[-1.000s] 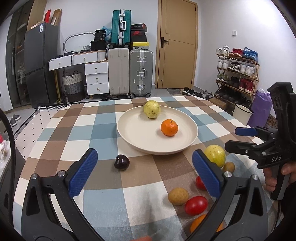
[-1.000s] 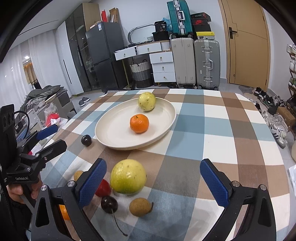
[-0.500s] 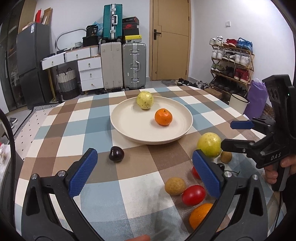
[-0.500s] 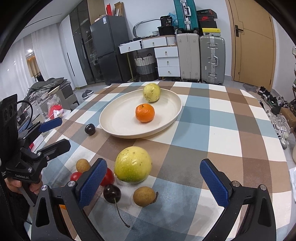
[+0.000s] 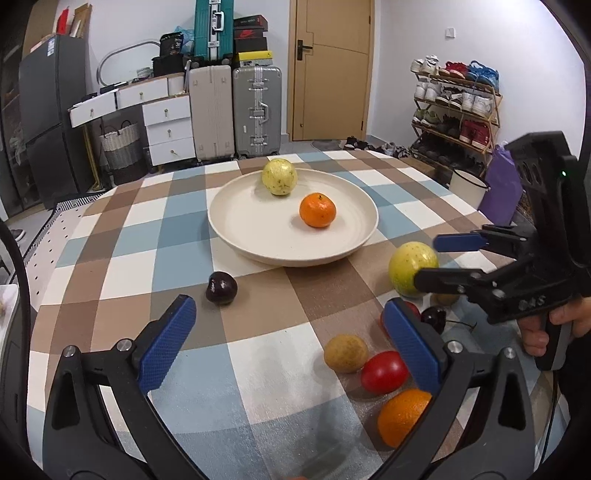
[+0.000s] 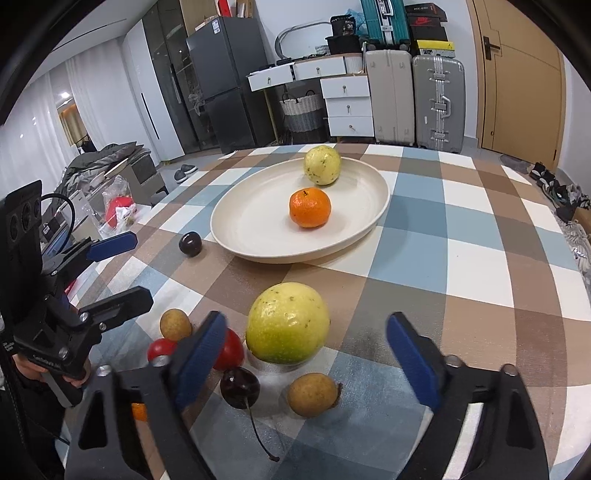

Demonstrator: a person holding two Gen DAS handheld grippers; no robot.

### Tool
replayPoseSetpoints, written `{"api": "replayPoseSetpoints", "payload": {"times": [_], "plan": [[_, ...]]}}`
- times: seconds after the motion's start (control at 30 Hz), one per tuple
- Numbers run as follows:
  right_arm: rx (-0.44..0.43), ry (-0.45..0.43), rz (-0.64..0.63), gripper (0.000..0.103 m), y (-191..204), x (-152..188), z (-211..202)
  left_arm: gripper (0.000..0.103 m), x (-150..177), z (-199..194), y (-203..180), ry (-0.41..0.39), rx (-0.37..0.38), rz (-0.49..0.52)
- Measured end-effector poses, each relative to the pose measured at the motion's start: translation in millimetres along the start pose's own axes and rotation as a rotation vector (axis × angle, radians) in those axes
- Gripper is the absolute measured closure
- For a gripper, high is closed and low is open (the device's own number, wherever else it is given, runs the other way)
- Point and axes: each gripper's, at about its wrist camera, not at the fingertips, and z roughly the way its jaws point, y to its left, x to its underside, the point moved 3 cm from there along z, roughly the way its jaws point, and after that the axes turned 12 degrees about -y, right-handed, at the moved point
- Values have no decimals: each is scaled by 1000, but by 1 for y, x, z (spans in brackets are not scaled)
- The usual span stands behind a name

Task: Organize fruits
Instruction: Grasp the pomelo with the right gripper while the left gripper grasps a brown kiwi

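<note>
Right wrist view: the right gripper (image 6: 306, 347), jaws apart and empty, frames the guava (image 6: 287, 328) beside the plate (image 6: 373, 218). The left gripper (image 5: 288, 339) is likewise spread, empty. The round guava could roll, scattering the cherry (image 6: 240, 387) and longan (image 6: 312, 394) crowding it.

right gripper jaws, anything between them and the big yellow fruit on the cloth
Nothing; in the right wrist view the right gripper has open jaws flanking the yellow fruit, bare gaps either side.

"30" on black bag (image 6: 346, 25)
</note>
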Motion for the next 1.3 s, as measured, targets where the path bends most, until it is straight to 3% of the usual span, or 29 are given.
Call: {"api": "replayPoseSetpoints", "payload": {"times": [0.27, 0.47, 0.63, 0.83, 1.03, 1.13, 1.3], "plan": [[-47, 32, -8, 50, 6, 1, 9, 6, 7, 6, 0, 56, 52, -18], [-48, 26, -18, 52, 8, 2, 9, 19, 13, 15, 2, 114, 93, -48], [-38, -8, -15, 52, 6, 0, 2, 37, 17, 20, 5, 141, 110, -79], [-24, -25, 3, 52, 1, -3, -2, 38, 18, 22, 7, 143, 113, -89], [-18, -32, 10, 52, -2, -3, -4, 38, 15, 21, 27, 120, 31, -134], [-18, -34, 12, 52, -2, -3, -4, 38, 14, 17, 30, 110, 67, -163], [-19, -34, 9, 52, -1, -3, -5, 38, 18, 20, 10, 142, 135, -97]]}}
